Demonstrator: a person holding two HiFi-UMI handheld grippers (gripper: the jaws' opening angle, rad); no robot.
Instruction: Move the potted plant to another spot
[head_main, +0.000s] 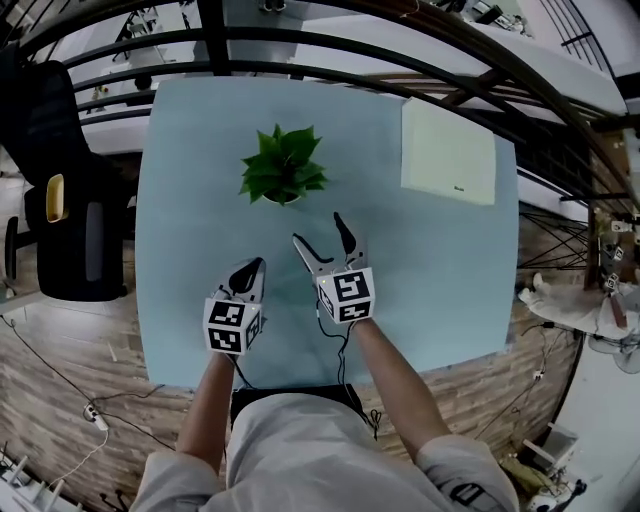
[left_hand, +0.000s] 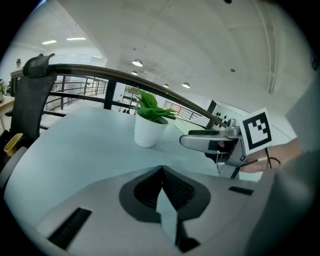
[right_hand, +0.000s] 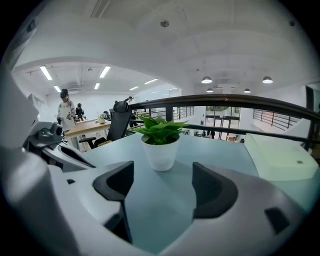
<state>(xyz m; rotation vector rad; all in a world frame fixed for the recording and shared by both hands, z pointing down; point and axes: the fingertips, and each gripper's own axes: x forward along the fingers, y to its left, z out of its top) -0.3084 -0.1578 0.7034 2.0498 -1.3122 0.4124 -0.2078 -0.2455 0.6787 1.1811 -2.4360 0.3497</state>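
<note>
1. Plant (head_main: 283, 165) stands upright on the table (head_main: 190, 250), toward the far edge and a little left of middle; nothing touches it
2. Handling, my estimate: the small white pot (right_hand: 161, 151) looks light and rigid. Its smooth wall is likely slippery, and it could tip if nudged. The leaves (right_hand: 159, 126) are soft and would bend or tear, so they are no place to grip
3. Hold: take the pot by its wall, jaws on opposite sides, below the rim and under the leaves. Squeeze moderately and keep it upright
4. Right gripper (head_main: 318, 228): jaws spread, nothing between them. It is over the table's middle, aimed at the pot, which sits straight ahead in line with the gap, near but apart. The gap looks wider than the pot
5. Left gripper (head_main: 252, 268): jaws pressed together, empty. It is nearer the table's near edge, with the pot ahead of it and farther off than from the right gripper
</note>
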